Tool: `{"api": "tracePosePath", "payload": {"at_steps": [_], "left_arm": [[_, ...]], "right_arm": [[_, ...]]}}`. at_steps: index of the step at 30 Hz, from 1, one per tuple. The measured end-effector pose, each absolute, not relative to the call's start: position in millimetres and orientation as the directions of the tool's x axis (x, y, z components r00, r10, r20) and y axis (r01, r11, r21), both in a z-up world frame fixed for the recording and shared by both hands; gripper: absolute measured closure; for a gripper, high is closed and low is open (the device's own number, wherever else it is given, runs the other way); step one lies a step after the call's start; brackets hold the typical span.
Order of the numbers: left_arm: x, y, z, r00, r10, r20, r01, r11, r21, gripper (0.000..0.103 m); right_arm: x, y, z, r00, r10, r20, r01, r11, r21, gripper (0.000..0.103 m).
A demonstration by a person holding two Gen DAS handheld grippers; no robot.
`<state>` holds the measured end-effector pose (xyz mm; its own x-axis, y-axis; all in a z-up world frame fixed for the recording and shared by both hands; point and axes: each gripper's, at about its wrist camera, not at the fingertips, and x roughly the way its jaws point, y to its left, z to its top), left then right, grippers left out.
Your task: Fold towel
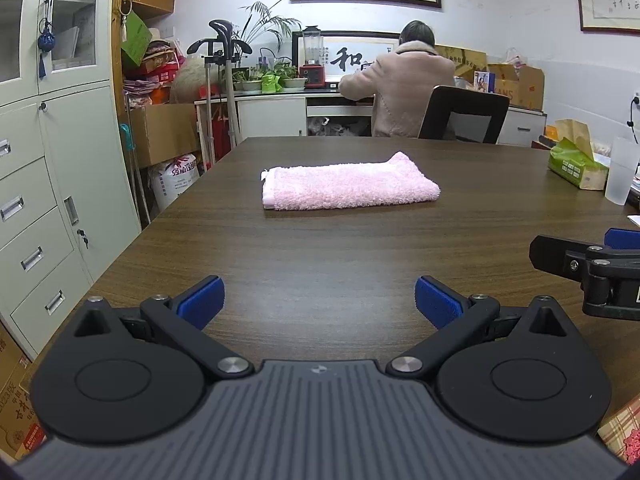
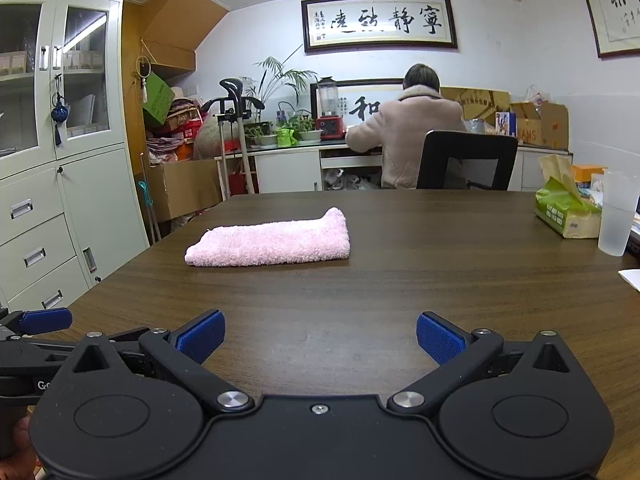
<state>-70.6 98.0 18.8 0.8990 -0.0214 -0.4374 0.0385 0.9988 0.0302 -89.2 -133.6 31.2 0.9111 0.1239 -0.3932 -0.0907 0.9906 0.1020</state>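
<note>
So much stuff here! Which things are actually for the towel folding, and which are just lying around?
For the job:
- pink towel
- left gripper, open
- right gripper, open
- table

Just lying about:
- green tissue pack
- frosted cup
- red blender
- potted plants

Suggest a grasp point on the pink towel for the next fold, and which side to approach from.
Probably the short end with the pale hem band: the pink towel lies flat, already folded into a long strip on the table. The left gripper, open and well short of it, could come in low and pinch that end's near corner. The other end bulges up, so looks harder to pinch.
</note>
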Motion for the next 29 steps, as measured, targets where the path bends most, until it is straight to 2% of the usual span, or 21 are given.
{"api": "tracePosePath", "payload": {"at_steps": [29], "left_arm": [[-84.6,93.4,41.5,0.918,-0.083,-0.387,0.091,0.996,0.003,0.000]], "right_arm": [[-100.2,-144.8,36.2,0.925,0.136,-0.356,-0.095,0.987,0.128,0.001]]}}
